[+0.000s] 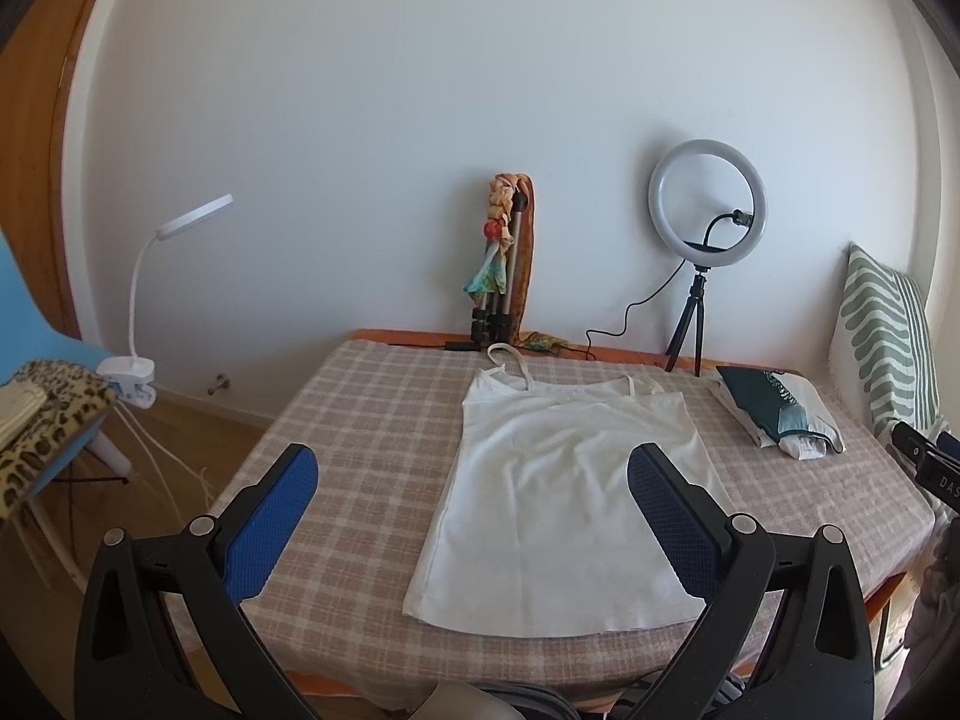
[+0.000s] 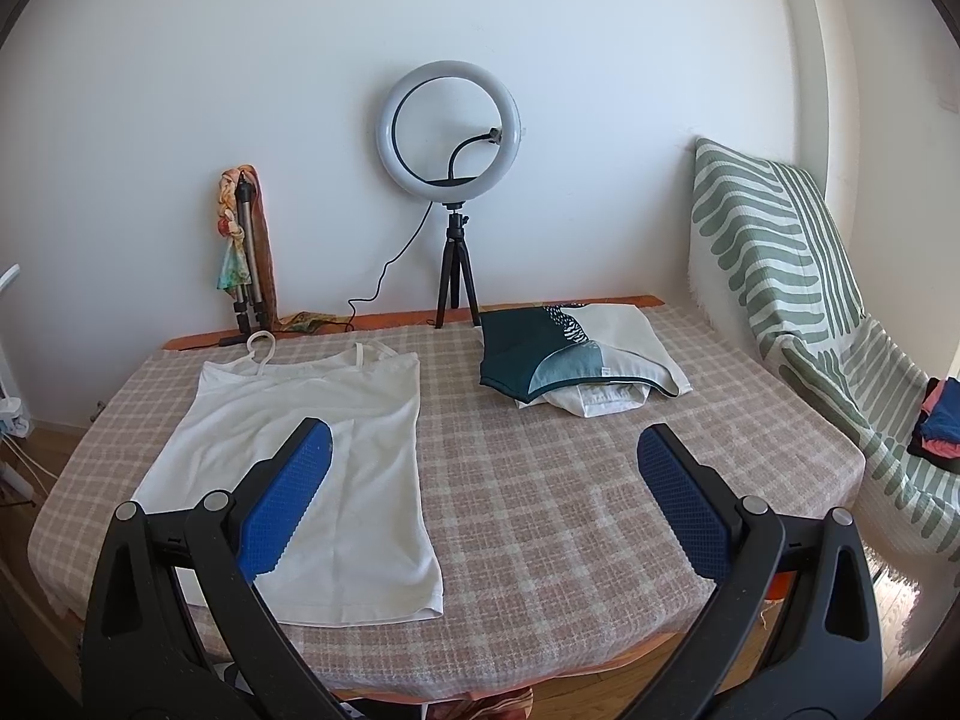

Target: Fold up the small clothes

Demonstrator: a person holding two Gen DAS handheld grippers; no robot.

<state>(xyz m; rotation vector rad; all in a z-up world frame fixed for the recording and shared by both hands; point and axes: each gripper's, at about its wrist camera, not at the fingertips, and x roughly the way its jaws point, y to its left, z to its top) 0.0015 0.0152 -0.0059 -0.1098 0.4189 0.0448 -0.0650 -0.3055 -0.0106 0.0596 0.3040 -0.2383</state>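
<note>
A white strappy top (image 1: 558,492) (image 2: 336,450) lies spread flat on the checked tablecloth (image 1: 360,420) (image 2: 570,480), straps toward the wall and hem toward me. My left gripper (image 1: 474,468) hovers open above its hem end, holding nothing; its right blue pad (image 1: 672,516) overlaps the top's right side in view. My right gripper (image 2: 486,444) is open too, to the right of the top, with its left pad (image 2: 288,498) over the top's lower part. A stack of folded clothes (image 1: 780,414) (image 2: 576,360), teal and white, sits at the back right of the table.
A ring light on a tripod (image 1: 708,222) (image 2: 450,138) and a folded tripod wrapped in a scarf (image 1: 504,252) (image 2: 243,246) stand against the back wall. A green-striped cushion (image 1: 882,348) (image 2: 780,252) flanks the right edge. A clip lamp (image 1: 174,276) and blue chair (image 1: 42,348) stand left.
</note>
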